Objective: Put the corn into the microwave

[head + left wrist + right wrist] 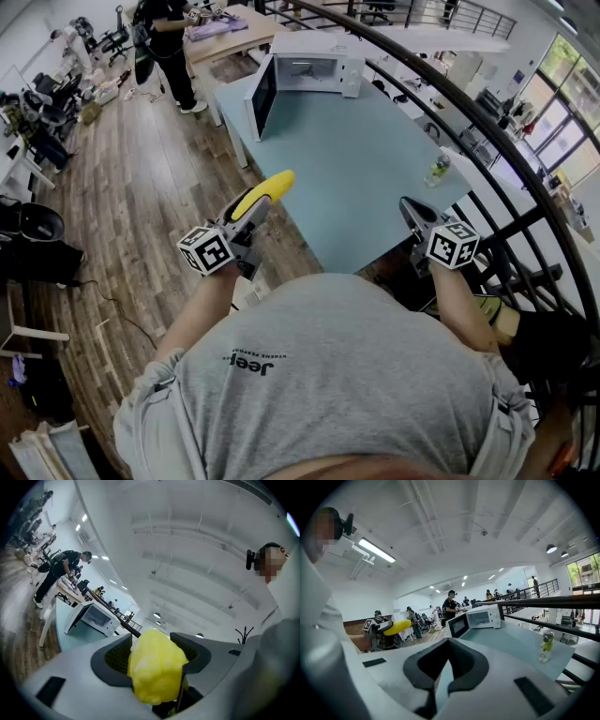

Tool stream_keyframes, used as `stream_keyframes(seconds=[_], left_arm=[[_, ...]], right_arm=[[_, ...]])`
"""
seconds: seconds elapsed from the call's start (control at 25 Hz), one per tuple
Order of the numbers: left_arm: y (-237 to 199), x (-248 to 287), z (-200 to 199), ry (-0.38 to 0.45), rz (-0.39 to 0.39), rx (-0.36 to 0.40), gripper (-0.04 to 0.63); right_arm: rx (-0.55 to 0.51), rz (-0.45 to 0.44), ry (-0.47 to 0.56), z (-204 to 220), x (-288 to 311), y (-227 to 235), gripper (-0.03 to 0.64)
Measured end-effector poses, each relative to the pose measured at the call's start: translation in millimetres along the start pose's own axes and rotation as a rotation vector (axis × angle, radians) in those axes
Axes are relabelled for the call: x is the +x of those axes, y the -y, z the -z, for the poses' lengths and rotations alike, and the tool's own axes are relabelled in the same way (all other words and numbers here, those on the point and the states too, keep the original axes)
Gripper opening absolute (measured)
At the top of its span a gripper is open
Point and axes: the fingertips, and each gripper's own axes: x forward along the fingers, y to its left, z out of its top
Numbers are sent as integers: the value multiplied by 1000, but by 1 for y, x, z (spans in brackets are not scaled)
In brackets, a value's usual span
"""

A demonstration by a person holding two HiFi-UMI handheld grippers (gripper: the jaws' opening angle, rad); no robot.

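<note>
- The left claw point(253, 214) was shut tight on the yellow corn point(263, 190). A pad pressed on each side of it.
- The corn stuck out of the front of the claw. It was up in the air by the near left edge of the blue table point(356, 178).
- The white microwave point(314, 67) sat at the far end of the table, well apart from the corn.
- The microwave door point(262, 97) hung wide open to the left.
- The right claw point(410, 208) was closed with nothing in it. It was over the near right part of the table.
- A small bottle point(438, 170) stood up near the right edge of the table.
- Far off, a person in dark clothes point(167, 47) stood by another table.
</note>
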Motion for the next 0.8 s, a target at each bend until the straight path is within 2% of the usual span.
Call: stream_keyframes(seconds=[0.44,0.8], left_arm=[[15,15,5,-18,17,4,262],[43,36,16,-26,31,14,262]], right_arm=[[58,10,32,-2,-17,13,17],[43,-5,48,-5,-50,24,17]])
